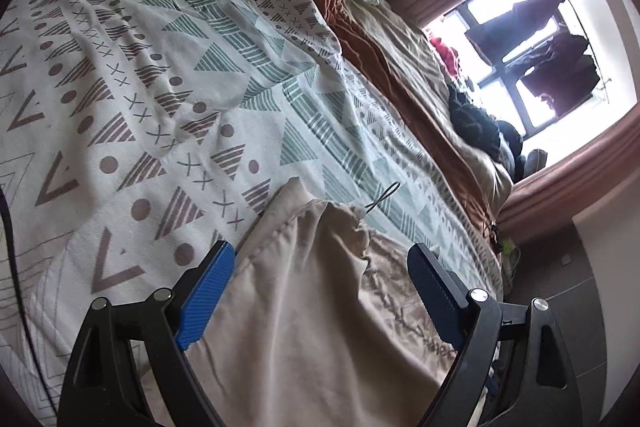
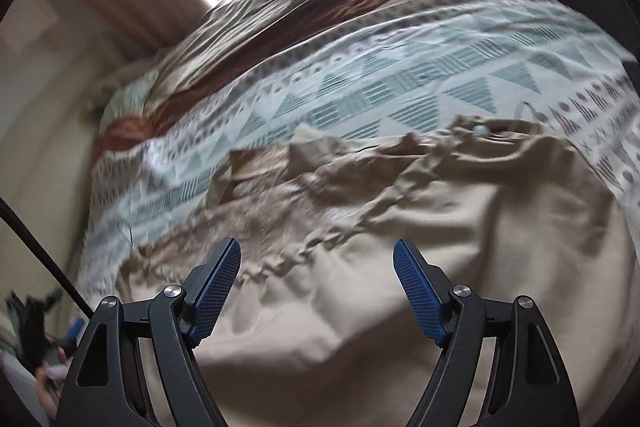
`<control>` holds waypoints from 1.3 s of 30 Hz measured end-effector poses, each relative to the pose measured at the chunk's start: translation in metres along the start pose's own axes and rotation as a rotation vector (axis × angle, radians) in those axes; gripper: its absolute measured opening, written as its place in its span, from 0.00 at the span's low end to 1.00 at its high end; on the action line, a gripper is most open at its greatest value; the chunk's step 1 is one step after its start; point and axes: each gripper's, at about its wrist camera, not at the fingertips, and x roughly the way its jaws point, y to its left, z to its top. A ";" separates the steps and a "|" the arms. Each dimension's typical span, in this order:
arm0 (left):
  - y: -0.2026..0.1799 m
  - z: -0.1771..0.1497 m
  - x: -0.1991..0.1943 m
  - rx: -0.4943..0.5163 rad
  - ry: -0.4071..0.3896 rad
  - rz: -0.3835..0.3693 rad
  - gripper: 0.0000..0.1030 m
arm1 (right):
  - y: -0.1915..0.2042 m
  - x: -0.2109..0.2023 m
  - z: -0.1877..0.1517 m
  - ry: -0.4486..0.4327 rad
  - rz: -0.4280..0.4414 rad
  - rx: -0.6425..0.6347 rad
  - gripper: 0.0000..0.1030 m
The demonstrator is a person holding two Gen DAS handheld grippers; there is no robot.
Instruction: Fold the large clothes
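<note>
The garment (image 2: 360,247), a large beige piece with a gathered drawstring edge, lies on the bedspread (image 1: 140,67), a white cover printed with grey and green triangles. It is spread but rumpled; one flap sits doubled over near its far edge in the right wrist view, and a cord (image 1: 384,197) trails off one corner onto the bedspread.

The left gripper (image 1: 320,259) hangs over a folded edge of the garment with its jaws wide apart and nothing clamped. The blue pads (image 1: 208,291) stand clear of the cloth. The right gripper (image 2: 318,255) hangs over the gathered band, jaws likewise apart and empty. That view is blurred, so fine detail of the cloth is unclear.

Judged step: between folds. Both tools are free of the cloth, so a fold appears set down and the next grasp is not yet taken.

Next move, as judged: bring each gripper down to an outer edge or corner, close on a single layer or a matched pair of layers, lift together, and carry the edge across. Keep the cord from snagging.
</note>
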 end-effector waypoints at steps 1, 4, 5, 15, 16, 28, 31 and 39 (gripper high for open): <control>0.002 0.000 0.001 0.004 0.014 0.003 0.87 | 0.007 0.002 0.000 0.005 0.000 -0.018 0.75; 0.006 -0.002 0.007 0.034 0.051 0.025 0.87 | 0.024 0.012 -0.004 0.025 0.023 -0.051 0.75; 0.008 -0.003 0.010 0.042 0.060 0.035 0.87 | 0.027 0.018 -0.005 0.032 0.028 -0.055 0.75; 0.010 -0.002 0.040 0.106 0.113 0.058 0.78 | 0.033 0.069 -0.003 0.114 0.004 -0.051 0.56; 0.010 -0.001 0.044 0.106 0.118 0.057 0.75 | 0.038 0.073 -0.003 0.125 -0.001 -0.061 0.56; 0.014 0.001 0.069 0.131 0.173 0.100 0.55 | 0.079 0.142 -0.015 0.252 -0.126 -0.257 0.28; 0.012 -0.002 0.070 0.138 0.179 0.105 0.45 | 0.081 0.142 -0.014 0.222 -0.125 -0.253 0.11; 0.012 0.000 0.060 0.120 0.163 0.091 0.43 | 0.089 0.105 0.010 0.034 -0.073 -0.221 0.04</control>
